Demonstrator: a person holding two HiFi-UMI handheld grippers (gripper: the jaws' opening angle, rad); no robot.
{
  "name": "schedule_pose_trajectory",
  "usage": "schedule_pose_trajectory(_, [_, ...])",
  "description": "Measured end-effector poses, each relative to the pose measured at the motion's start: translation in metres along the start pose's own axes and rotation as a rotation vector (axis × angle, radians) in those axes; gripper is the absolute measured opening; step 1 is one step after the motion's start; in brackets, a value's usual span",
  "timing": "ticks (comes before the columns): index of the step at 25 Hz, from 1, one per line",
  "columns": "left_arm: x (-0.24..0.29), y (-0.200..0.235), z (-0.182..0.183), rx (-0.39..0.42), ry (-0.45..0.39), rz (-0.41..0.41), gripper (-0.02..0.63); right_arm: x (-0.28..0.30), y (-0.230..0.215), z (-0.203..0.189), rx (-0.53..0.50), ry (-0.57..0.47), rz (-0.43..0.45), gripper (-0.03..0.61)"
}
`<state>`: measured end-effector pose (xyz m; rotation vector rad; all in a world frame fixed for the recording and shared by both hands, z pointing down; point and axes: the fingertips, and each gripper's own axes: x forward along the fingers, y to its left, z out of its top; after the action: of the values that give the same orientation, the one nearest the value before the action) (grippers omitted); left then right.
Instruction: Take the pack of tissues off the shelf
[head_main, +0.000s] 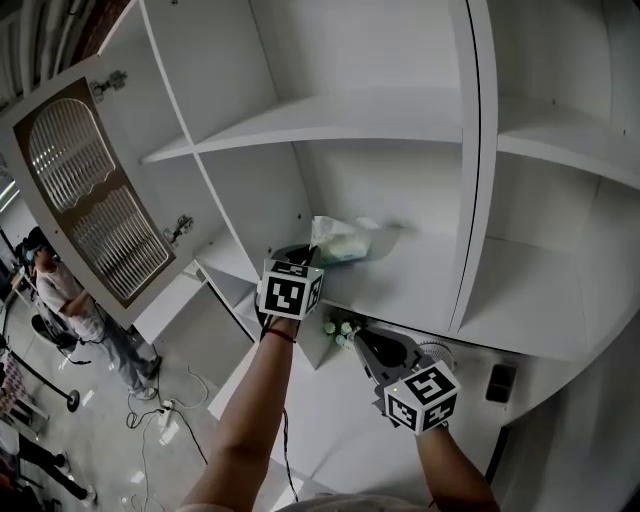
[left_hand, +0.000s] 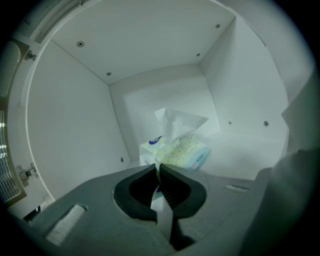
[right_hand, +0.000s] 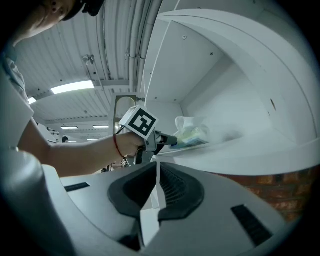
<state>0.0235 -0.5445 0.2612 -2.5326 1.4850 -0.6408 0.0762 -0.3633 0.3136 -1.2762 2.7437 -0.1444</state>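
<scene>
Head view shows the right gripper (head_main: 358, 338) down low, under the front lip of the shelf (head_main: 400, 290) and well away from the pack. In the right gripper view its tongs (right_hand: 157, 167) are pressed together with nothing between them. I think it waits there so it does not get in the way, because this job needs only one gripper. A bit farther in, the left gripper (head_main: 308, 255) reaches over the shelf edge, with the arm stretched out long because the shelf is high and deep. Its tongs (left_hand: 159, 167) are pressed together too, right at the near edge of the pack of tissues (left_hand: 177, 150). They look to be pinching that edge, most likely the soft wrapper, which is easy to nip from the front. The pack (head_main: 342, 243) sits on the shelf floor, near the left side wall and toward the back corner. One white tissue sticks up out of the top. The cupboard door (head_main: 80, 190) is swung wide open to the left, so the way out to the front is free. The pack is not yet off the shelf. The next move should be a slow pull straight back, because a thin pinch on a wrapper can slip.
</scene>
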Motion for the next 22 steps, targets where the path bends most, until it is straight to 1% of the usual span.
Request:
schedule_pose_trajectory(3, [-0.014,-0.004,-0.001,-0.044,-0.027,-0.016,0.012,-0.003,0.005,-0.002,0.0,0.006,0.0,0.018])
schedule_pose_trajectory(10, [-0.06,-0.011,0.003,-0.108,-0.107,-0.034,0.011,-0.008,0.024,-0.006,0.0,0.009,0.011,0.018])
schedule_pose_trajectory(16, [-0.097,-0.018,0.003,-0.123,-0.156,-0.039,0.011,-0.012,0.041,-0.012,-0.009,0.019,0.025,0.018])
schedule_pose_trajectory(22, [-0.127,-0.027,-0.012,-0.127,-0.179,-0.037,0.011,-0.016,0.056,-0.021,-0.011,0.024,0.035,0.018])
